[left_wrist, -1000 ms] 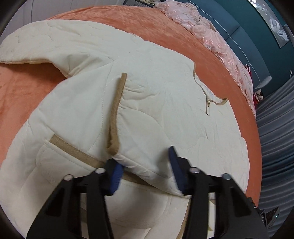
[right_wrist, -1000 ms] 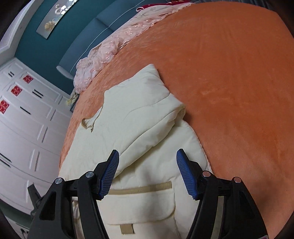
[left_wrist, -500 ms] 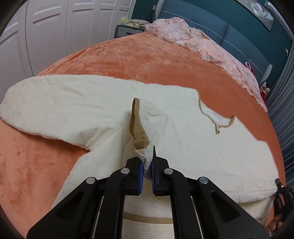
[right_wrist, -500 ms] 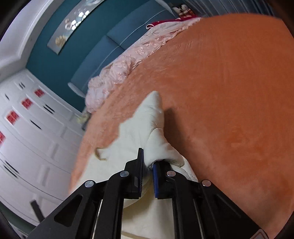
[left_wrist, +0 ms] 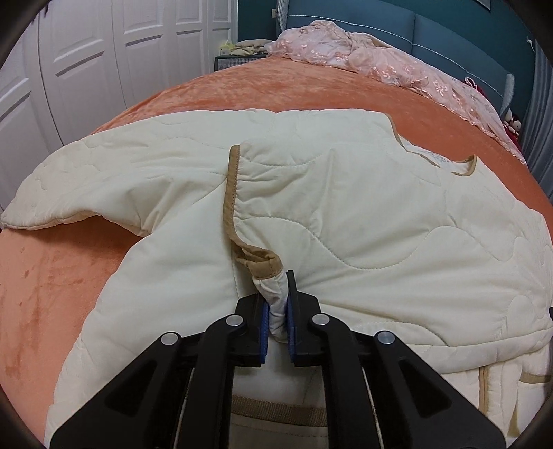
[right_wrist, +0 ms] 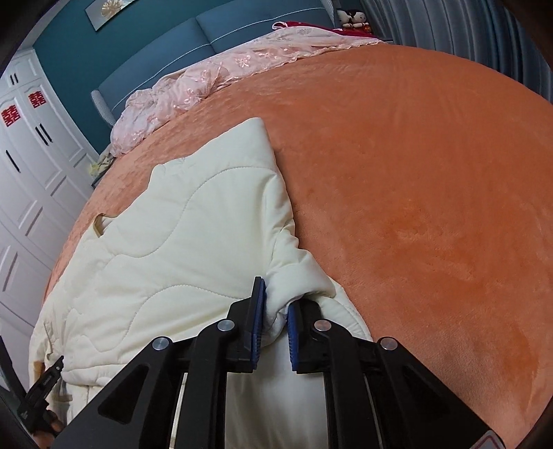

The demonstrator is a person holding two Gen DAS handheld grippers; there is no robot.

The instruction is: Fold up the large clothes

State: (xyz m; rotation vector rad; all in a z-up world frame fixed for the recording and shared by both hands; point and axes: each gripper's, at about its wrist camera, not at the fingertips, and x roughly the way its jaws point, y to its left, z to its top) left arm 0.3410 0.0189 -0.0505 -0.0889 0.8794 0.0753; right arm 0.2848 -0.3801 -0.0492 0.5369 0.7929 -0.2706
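A cream quilted jacket point(left_wrist: 345, 214) with tan trim lies spread on an orange bedspread point(left_wrist: 262, 86), filling the centre and lower part of both views. In the left wrist view, one sleeve point(left_wrist: 86, 183) stretches toward the left edge of the frame, and the tan-edged front panel is folded over the body. The left gripper point(left_wrist: 276, 311), at lower centre, is clenched on a bunched corner of that panel, just below the end of the tan trim point(left_wrist: 231, 200). In the right wrist view, the right gripper point(right_wrist: 274, 311), at lower centre, is clamped on a thick cream fold at the jacket's right edge, beside bare bedspread. A pink lace cloth point(right_wrist: 207, 83) lies along the far side of the bed, before a blue headboard point(right_wrist: 214, 31). White wardrobe doors point(left_wrist: 86, 51) occupy the upper left of the left wrist view.
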